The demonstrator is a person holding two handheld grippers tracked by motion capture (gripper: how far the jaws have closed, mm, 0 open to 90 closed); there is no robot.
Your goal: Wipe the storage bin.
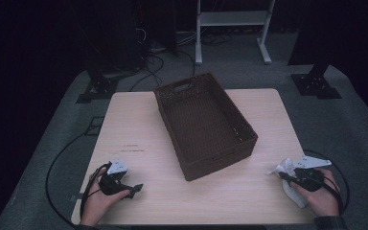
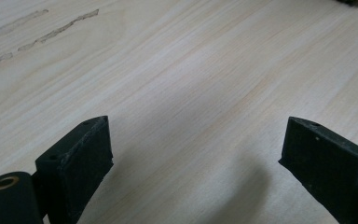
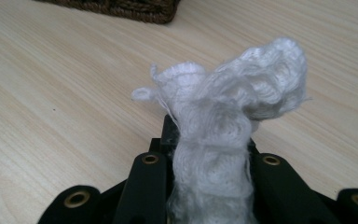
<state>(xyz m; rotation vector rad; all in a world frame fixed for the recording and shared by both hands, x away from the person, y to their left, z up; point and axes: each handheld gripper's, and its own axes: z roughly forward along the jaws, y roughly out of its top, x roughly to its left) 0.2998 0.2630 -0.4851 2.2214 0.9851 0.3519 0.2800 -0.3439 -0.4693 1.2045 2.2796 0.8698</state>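
Pale wooden table (image 1: pixel 139 124), dark woven basket (image 1: pixel 204 125) lying empty mid-table. Right tool (image 1: pixel 287 175) clamped on a white cloth (image 3: pixel 223 126) at the near right edge. Left tool (image 2: pixel 193 154) spread wide over bare wood. Carry step, probably; next, lifting over the rim.

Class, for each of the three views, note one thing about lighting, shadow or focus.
High view: dim and bluish, the room behind the pale wooden table almost black, the dark brown woven basket low in detail. Left gripper view: bright, with soft shadows on the wood beneath the open left tongs. Right gripper view: the white fuzzy cloth in the right tongs is softly blurred up close.
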